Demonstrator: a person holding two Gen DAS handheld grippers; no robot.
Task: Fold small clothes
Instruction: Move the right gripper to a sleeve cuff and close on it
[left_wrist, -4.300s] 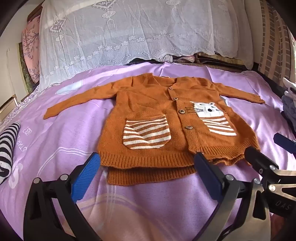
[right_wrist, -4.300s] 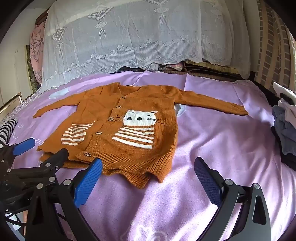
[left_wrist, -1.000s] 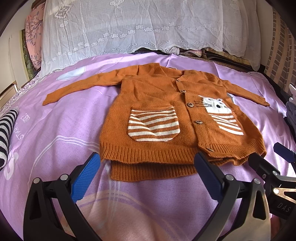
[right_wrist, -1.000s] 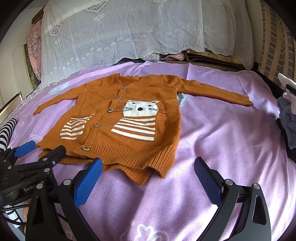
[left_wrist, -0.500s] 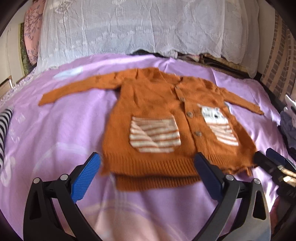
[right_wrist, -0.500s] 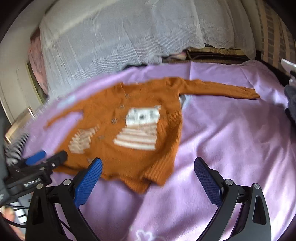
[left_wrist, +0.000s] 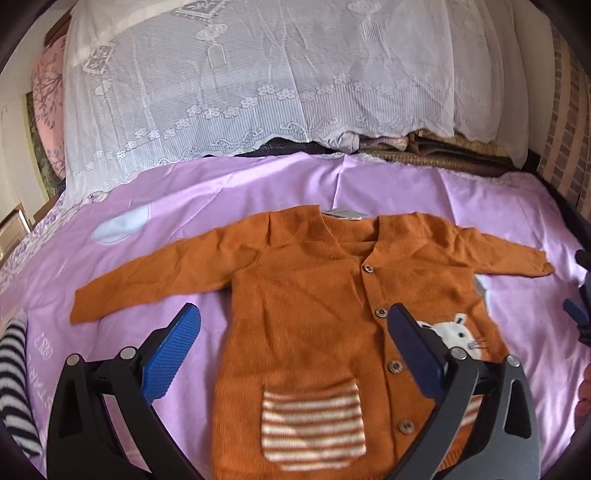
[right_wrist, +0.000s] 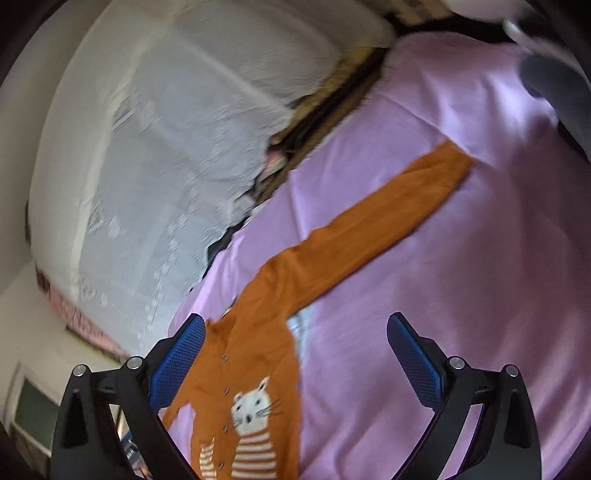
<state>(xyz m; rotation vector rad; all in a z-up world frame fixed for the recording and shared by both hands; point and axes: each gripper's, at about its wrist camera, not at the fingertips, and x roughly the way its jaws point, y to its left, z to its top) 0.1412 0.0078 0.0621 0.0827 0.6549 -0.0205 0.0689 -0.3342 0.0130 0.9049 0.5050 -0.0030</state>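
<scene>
Orange cardigan (left_wrist: 310, 295) lies flat mid-bed, both sleeves spread, collar at the far end. Open purple sheet (left_wrist: 184, 206) on the left beyond the left cuff; striped garment (left_wrist: 13, 373) at the near-left edge. Right sleeve (right_wrist: 369, 229) reaches toward the sheet's right side, bare sheet past it. White lace cover (left_wrist: 258, 74) banks the far end. I see the left gripper (left_wrist: 291, 350) spread wide over the body, holding nothing; right gripper (right_wrist: 295, 354) also wide apart, empty, its view blurred and tilted.

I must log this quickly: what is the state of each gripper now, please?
Left gripper: open, holding nothing, above the orange cardigan.
Right gripper: open, holding nothing, above the purple sheet.
</scene>
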